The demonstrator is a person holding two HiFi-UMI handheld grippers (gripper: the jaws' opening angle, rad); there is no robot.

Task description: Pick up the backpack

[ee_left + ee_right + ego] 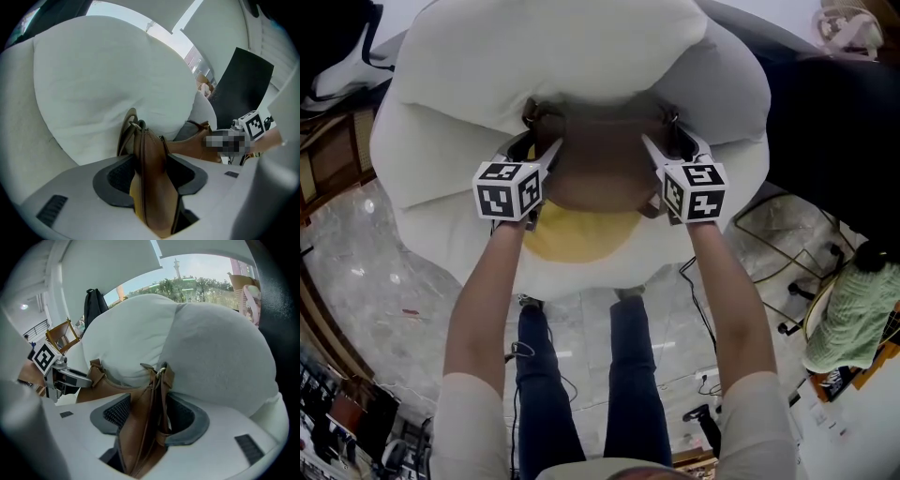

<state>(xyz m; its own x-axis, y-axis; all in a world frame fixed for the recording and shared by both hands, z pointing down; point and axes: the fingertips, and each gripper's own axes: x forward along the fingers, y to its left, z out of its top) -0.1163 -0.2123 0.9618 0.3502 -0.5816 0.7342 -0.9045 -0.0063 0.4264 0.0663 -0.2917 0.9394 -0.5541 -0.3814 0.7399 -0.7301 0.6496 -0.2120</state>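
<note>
A brown leather backpack (602,173) with a yellow panel (581,234) rests in the hollow of a big white beanbag (562,56). My left gripper (532,142) straddles its left side and my right gripper (673,141) its right side. In the left gripper view the bag's seamed edge (150,178) stands between the jaws of that gripper (152,161), and dark pad shows on both sides of it. In the right gripper view the bag's side and strap ring (161,372) stand between the open jaws of that gripper (154,408), close to the pads. The bag's lower part is hidden.
The beanbag stands on a pale marble floor (375,272). My legs (581,375) are right in front of it. A dark cushion (825,122) lies at the back right. A wire stand (787,244), cables and a person in a green striped top (853,309) are at the right, and wooden furniture (328,159) at the left.
</note>
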